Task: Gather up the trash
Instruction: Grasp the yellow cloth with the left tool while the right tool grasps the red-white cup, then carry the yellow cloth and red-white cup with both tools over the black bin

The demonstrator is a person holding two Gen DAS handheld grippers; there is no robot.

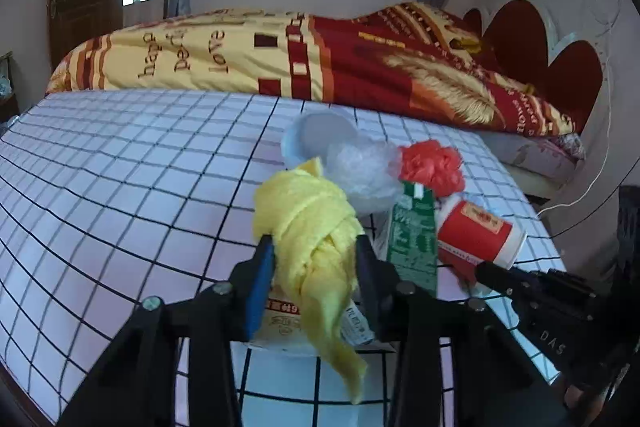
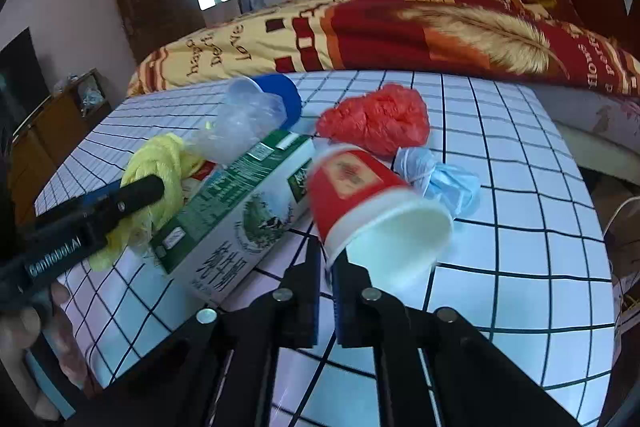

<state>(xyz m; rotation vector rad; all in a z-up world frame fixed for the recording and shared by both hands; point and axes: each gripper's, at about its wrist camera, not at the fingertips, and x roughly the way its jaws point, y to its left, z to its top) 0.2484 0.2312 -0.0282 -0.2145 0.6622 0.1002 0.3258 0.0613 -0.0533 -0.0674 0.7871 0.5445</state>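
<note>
1. Left wrist view shows the left gripper (image 1: 314,253) clamped on a knotted yellow cloth (image 1: 308,223), its tail hanging down past the fingers over a flat printed packet (image 1: 280,323) on the checked tablecloth (image 1: 120,187).
2. Right wrist view shows the right gripper (image 2: 326,267) pinching the rim of a red paper cup (image 2: 360,195), which is tipped on its side with its white mouth facing the camera.
3. More trash lies close together on the table: a green milk carton (image 2: 240,203) between the cloth and the cup, a crumpled clear plastic bag (image 2: 244,127), a red plastic bag (image 2: 376,119), a blue bundle (image 2: 444,175) just behind the cup, and a blue-rimmed tub (image 2: 280,95) at the back.
4. Judged from this, both hands are mid pick-up, each with one item secured.
5. No bin is visible, so the next move calls for lifting both items clear of the carton and carrying them to wherever the trash is gathered.
</note>
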